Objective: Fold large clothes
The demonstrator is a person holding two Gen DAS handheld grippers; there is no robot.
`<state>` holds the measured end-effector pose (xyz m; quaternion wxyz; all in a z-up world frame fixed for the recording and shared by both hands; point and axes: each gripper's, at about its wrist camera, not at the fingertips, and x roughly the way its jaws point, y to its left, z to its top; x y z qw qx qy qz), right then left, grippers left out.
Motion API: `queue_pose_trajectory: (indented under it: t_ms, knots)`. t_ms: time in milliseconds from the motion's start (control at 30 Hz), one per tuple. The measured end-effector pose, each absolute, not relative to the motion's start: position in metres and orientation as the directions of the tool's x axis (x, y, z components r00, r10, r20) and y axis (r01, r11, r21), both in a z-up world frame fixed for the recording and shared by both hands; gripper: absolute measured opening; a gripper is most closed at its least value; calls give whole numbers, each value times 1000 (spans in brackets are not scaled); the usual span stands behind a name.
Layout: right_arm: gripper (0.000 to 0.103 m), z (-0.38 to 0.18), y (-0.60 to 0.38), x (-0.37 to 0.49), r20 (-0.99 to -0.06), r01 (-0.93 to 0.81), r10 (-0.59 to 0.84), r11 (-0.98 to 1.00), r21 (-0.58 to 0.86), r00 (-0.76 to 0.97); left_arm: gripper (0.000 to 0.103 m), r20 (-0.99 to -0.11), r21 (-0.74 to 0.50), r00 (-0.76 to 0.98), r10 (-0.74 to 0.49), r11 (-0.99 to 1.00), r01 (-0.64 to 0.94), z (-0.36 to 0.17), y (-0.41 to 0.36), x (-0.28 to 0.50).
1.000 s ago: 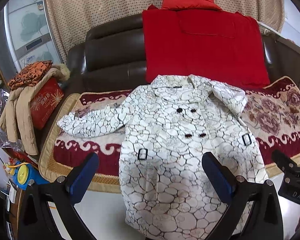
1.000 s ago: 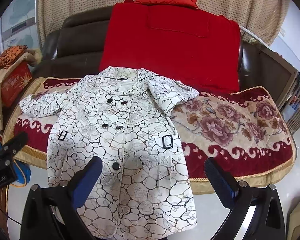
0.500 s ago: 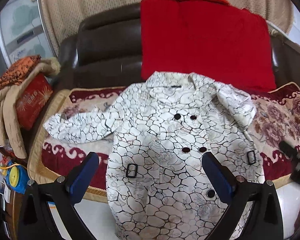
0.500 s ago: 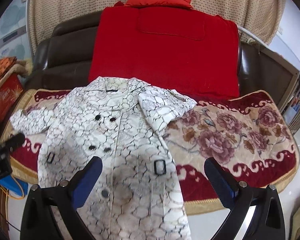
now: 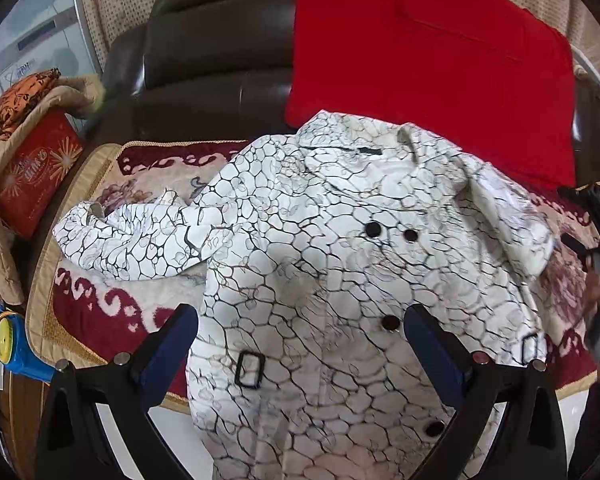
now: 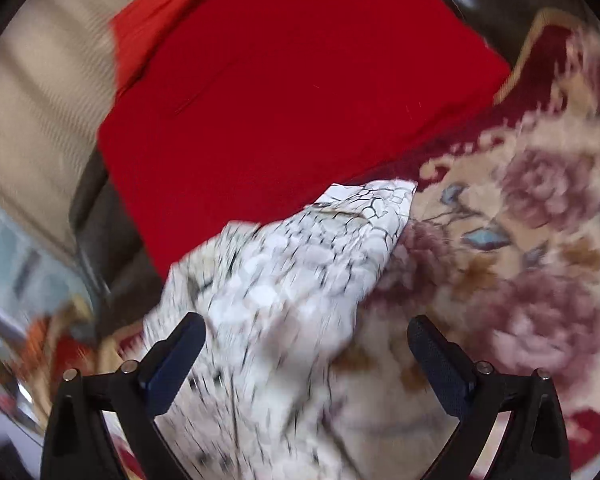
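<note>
Left tool (image 5: 300, 344) agape over coat (image 5: 340, 272); red box (image 5: 32, 172) lettering illegible.

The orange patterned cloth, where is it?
In the left wrist view, the orange patterned cloth sits far left, on top of the beige quilted jacket draped over the red box, beside the brown leather sofa.

left hand-held gripper (image 5: 300, 344): black frame | blue pads (image 5: 168, 346) | silver screws; right hand-held gripper (image 6: 306, 354): same
</note>
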<state>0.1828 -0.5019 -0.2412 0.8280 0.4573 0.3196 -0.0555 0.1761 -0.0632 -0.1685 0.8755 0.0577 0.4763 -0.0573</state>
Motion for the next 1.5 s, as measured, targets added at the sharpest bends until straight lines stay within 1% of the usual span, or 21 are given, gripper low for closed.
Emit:
queue_pose_trajectory:
  t_ms: [100, 167, 300, 333, 367, 400, 433, 500, 633, 700, 833, 933, 1033, 1100, 1133, 1200, 1333, 1367, 1400, 1467, 1500]
  knots:
    - [91, -275, -529, 212, -555, 409, 271, 446, 796, 787, 102, -850, 41, 525, -37, 990, 136, -177, -58, 190]
    - [88, -298, -543, 231, -584, 469, 275, 385, 795, 764, 102, -856, 37, 515, -32, 992, 122, -183, -53, 197]
    - [74, -325, -550, 257, -542, 464, 331, 288, 838, 772, 102, -865, 44, 502, -9, 995, 93, -194, -39, 208]
    - [67, -326, -548, 264, -534, 453, 338, 293, 842, 775, 102, -867, 43, 498, -6, 995, 87, -196, -37, 210]
    - [43, -327, -547, 270, -544, 458, 332, 306, 835, 770, 102, -869, 40, 495, -3, 996, 76, -197, -32, 212]
    - [29, -328, -545, 276, -578, 480, 312, 339, 809, 755, 102, -869, 37, 496, -1, 997, 67, -197, -28, 212]
    - [22, -323, -542, 278, -593, 485, 290, 365, 794, 751, 102, -866, 34, 500, 1, 998, 57, -197, -22, 212]
    - [16, -302, -533, 277, -590, 458, 231, 441, 772, 773, 102, -859, 32, 512, 7, 999, 41, -195, -11, 209]
    - [13, -228, -495, 267, -514, 335, 134, 617, 712, 847, 102, -848, 16, 529, 17, 1000, -6, -192, 16, 207]
    - [13, -191, -467, 267, -482, 264, 134, 696, 668, 866, 102, -844, -7, 536, 14, 999, -38, -189, 34, 202]
    - [13, -130, -384, 273, -417, 75, 232, 796, 601, 879, 102, -828, -25, 561, 30, 996, -91, -182, 66, 188]
    - [13, -115, -308, 281, -440, -31, 310, 844, 535, 843, 102, -816, -22, 576, 55, 992, -126, -178, 88, 177]
    - [19, -131, -231, 290, -546, -83, 370, 874, 479, 752, 102, -812, -25, 579, 77, 986, -166, -175, 111, 168]
    - [32, -162, -189, 291, -641, -103, 426, 873, 478, 639, 102, -813, -31, 577, 84, 982, -188, -174, 125, 163]
    - [36, -174, -178, 291, -679, -100, 438, 874, 476, 589, 102, -813, -31, 576, 90, 980, -197, -173, 130, 160]
    - [39, -212, -158, 289, -752, -91, 450, 879, 468, 481, 102, -811, -28, 577, 98, 978, -206, -172, 138, 156]
    - [39, -237, -165, 253, -750, -112, 491, 860, 498, 443, 102, -808, -25, 577, 117, 972, -233, -175, 154, 153]
    - [43, -236, -169, 248, -744, -114, 501, 854, 507, 442, 102, -810, -30, 574, 116, 970, -240, -176, 157, 153]
    - [65, -232, -179, 241, -726, -117, 521, 839, 531, 449, 102, -813, -38, 571, 113, 968, -246, -178, 159, 151]
    - [87, -214, -201, 232, -662, -116, 550, 806, 581, 509, 102, -821, -61, 563, 97, 965, -255, -182, 157, 151]
    - [91, -207, -211, 225, -607, -127, 570, 778, 615, 554, 102, -823, -72, 562, 84, 966, -249, -183, 154, 152]
